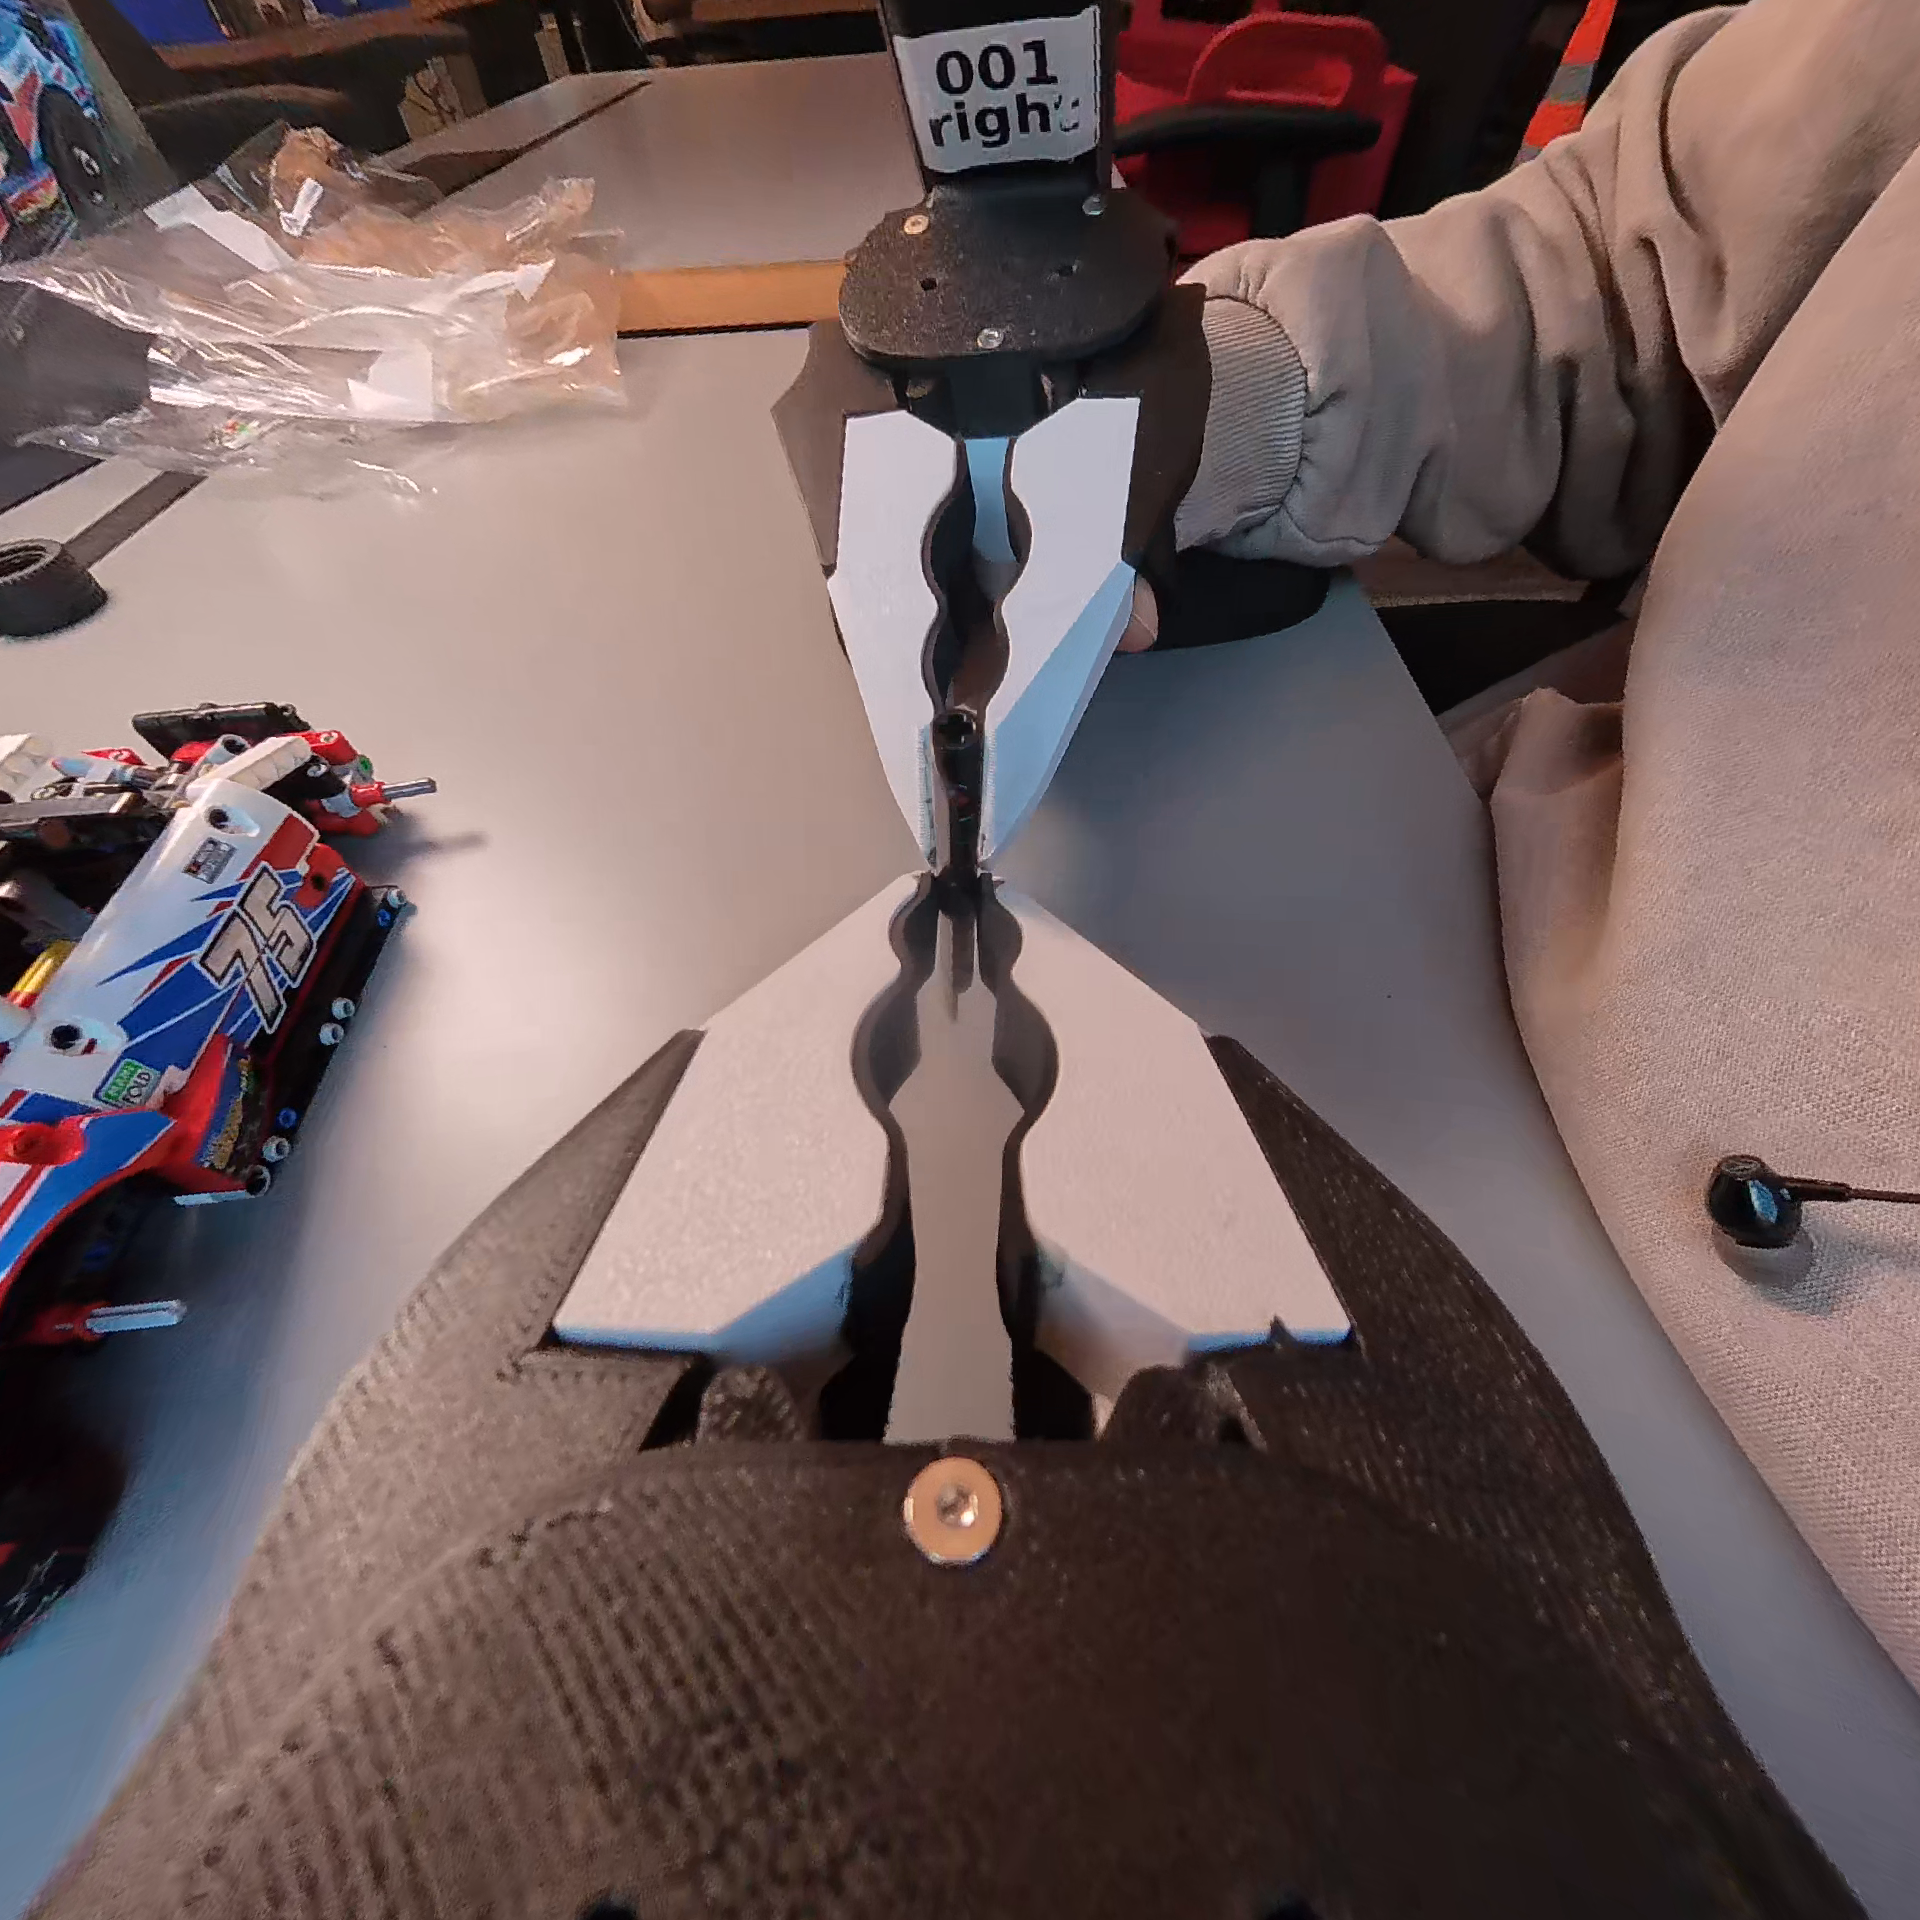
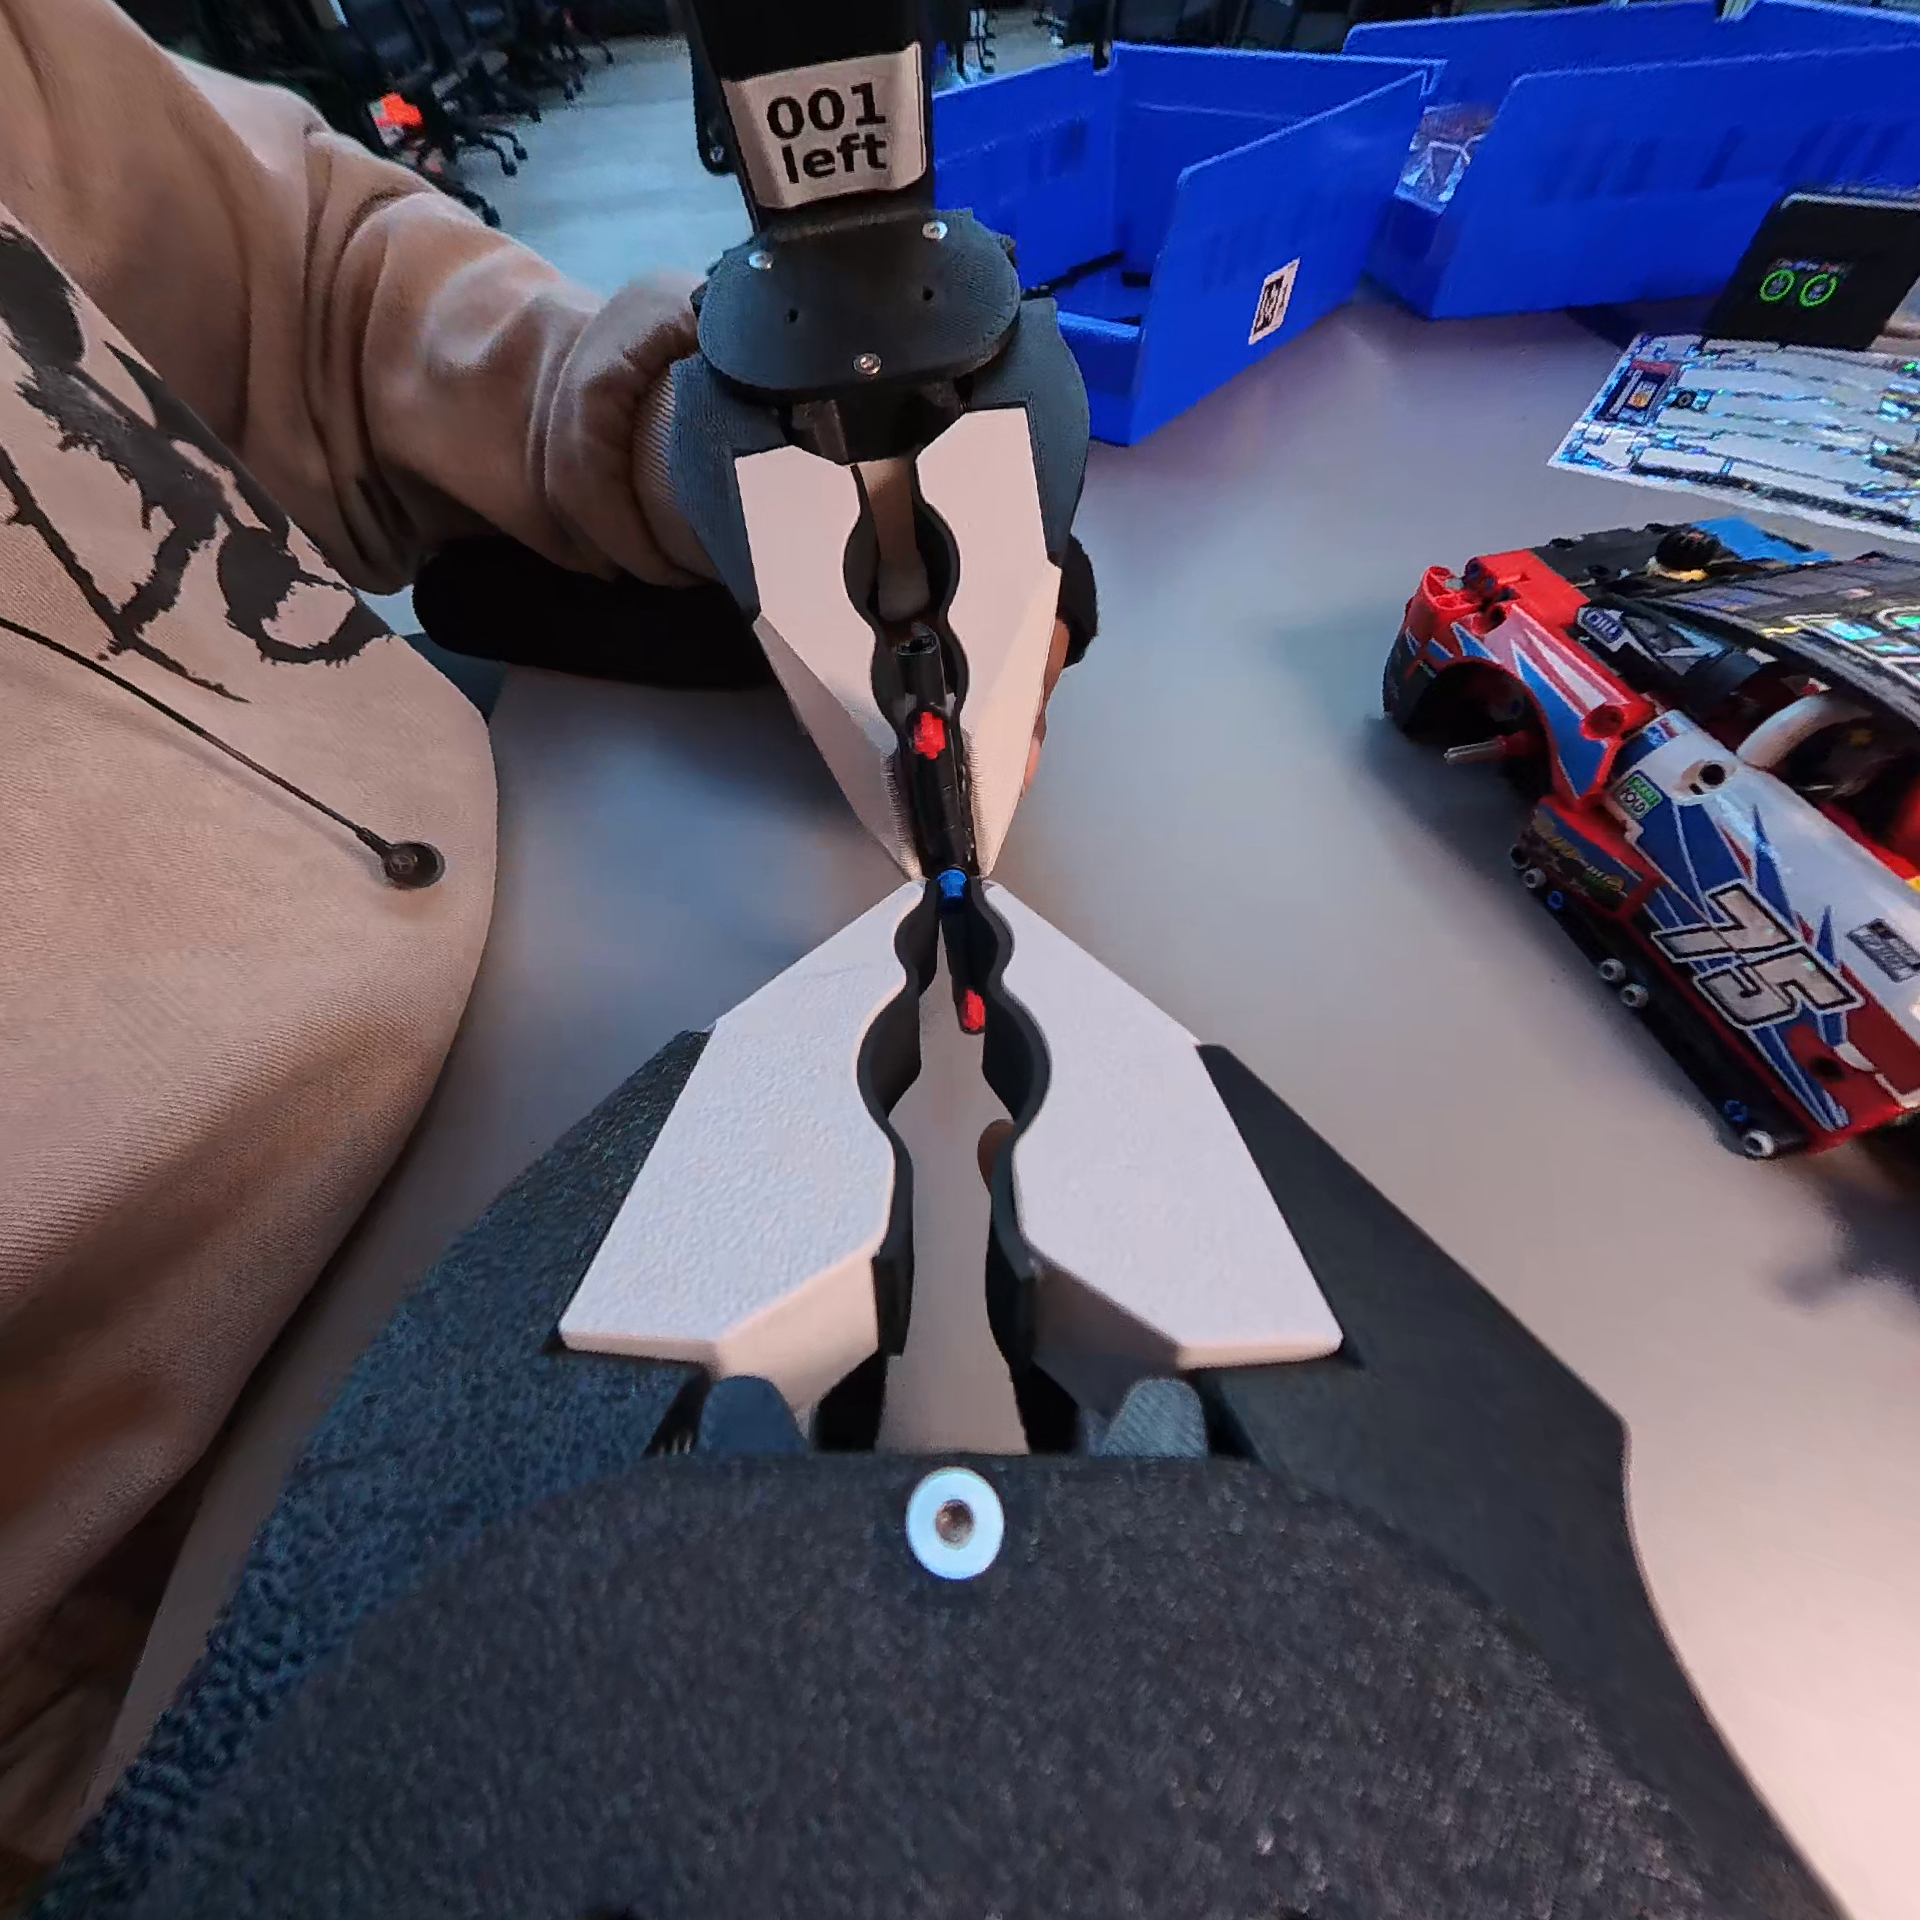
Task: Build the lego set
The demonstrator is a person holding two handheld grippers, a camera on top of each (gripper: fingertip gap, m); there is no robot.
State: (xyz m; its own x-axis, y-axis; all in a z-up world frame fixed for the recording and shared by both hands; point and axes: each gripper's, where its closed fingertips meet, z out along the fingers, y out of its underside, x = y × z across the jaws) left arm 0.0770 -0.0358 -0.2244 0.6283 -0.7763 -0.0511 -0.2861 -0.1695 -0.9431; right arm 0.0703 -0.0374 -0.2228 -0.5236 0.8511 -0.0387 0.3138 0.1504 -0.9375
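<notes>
One grey desk (image 1: 644,582) fills both views, with office chairs in the dim room behind it and, in the right wrist view, three or so blue bins (image 2: 1247,208) along its far edge. One person in a beige hooded top sits at the desk; a sleeve (image 1: 1455,364) reaches each tool. One part-built car (image 2: 1704,894), red, white and blue, lies on its side on the desk, well apart from the grippers. Beside it lie one sticker sheet (image 2: 1766,416) and one small dark screen (image 2: 1829,270). In the left wrist view one heap of clear bags (image 1: 343,301) sits at the far left, and one black tyre (image 1: 42,582) lies near it. The two tools meet tip to tip above the desk near the person. The left hand-held gripper (image 1: 954,904) is closed narrow on one thin black beam (image 2: 933,769), which carries one red pin. The right hand-held gripper (image 2: 954,914) is likewise narrow, pinching a second black piece (image 2: 961,956) with one blue pin at the tips and one red pin further back. The two black pieces touch end to end where the tips meet.
</notes>
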